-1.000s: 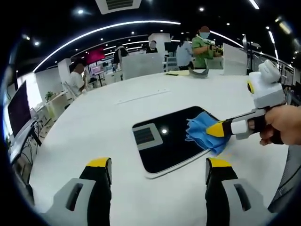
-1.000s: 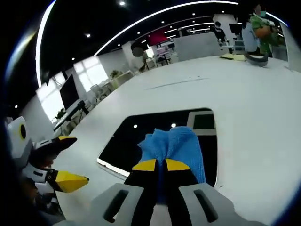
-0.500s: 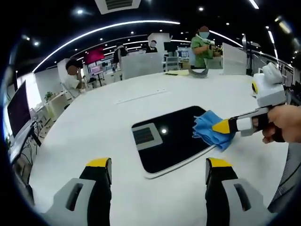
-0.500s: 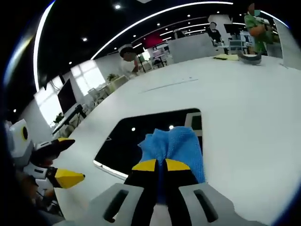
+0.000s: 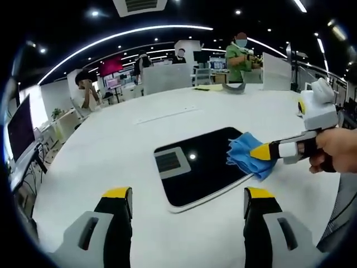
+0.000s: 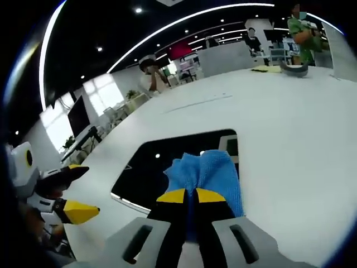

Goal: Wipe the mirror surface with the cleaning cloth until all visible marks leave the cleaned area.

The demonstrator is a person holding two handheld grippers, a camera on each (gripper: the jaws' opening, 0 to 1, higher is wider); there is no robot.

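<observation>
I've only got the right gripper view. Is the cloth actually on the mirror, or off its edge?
Observer: In the left gripper view the cloth lies on the mirror at the corner nearest the right gripper, partly hanging over the edge.
Operator: Is the left gripper busy?
Observer: No, the left gripper is open, held short of the mirror.
Operator: Anything on the glass I can't see?
Observer: A reflected ceiling vent near the far end; I can't make out any marks.

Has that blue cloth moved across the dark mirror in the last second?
Yes. The blue cleaning cloth slid along the flat black mirror, away from its near right edge toward the far corner, then eased back slightly.
</observation>
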